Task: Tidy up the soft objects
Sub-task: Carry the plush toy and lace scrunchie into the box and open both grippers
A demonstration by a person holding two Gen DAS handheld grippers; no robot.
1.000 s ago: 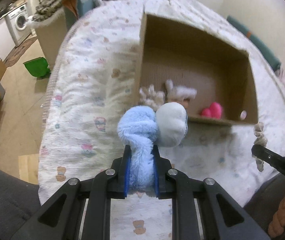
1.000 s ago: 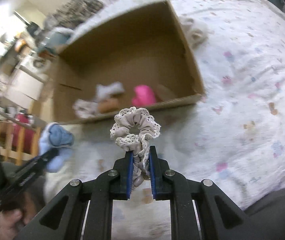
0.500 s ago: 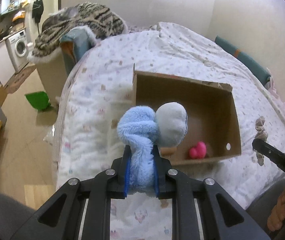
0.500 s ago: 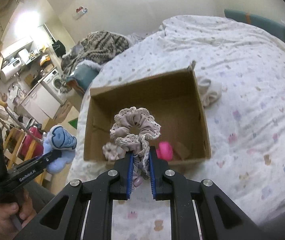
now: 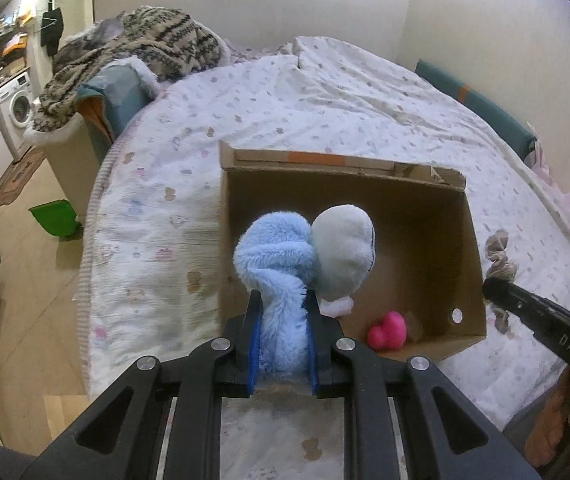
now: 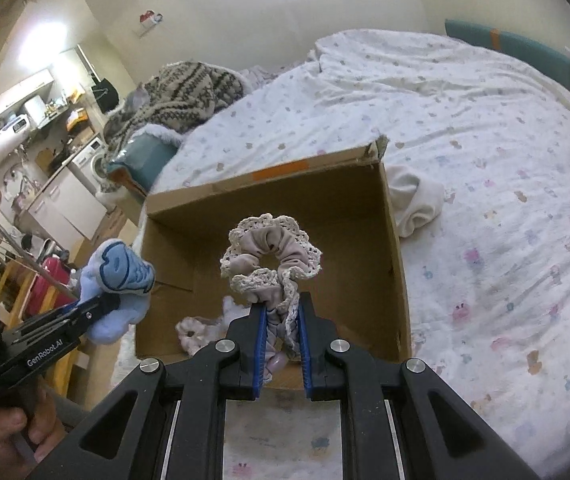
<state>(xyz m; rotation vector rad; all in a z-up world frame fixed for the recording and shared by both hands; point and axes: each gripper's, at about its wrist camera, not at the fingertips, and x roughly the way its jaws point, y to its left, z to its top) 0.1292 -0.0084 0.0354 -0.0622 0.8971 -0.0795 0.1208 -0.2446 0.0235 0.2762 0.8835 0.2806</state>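
Both grippers rose — only right view shows cream cloth [image 6: 417,206] beside box [image 6: 395,240].

Cardboard box [image 5: 437,200] open-topped; pink toy [image 5: 388,329], seemingly scrunchies, crowd near wall

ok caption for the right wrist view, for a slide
Right gripper shut on a lace-trimmed scrunchie above an open cardboard box on a bed.

Bed [image 6: 485,128] with cardboard box [image 6: 395,264], cloth [image 6: 417,204]
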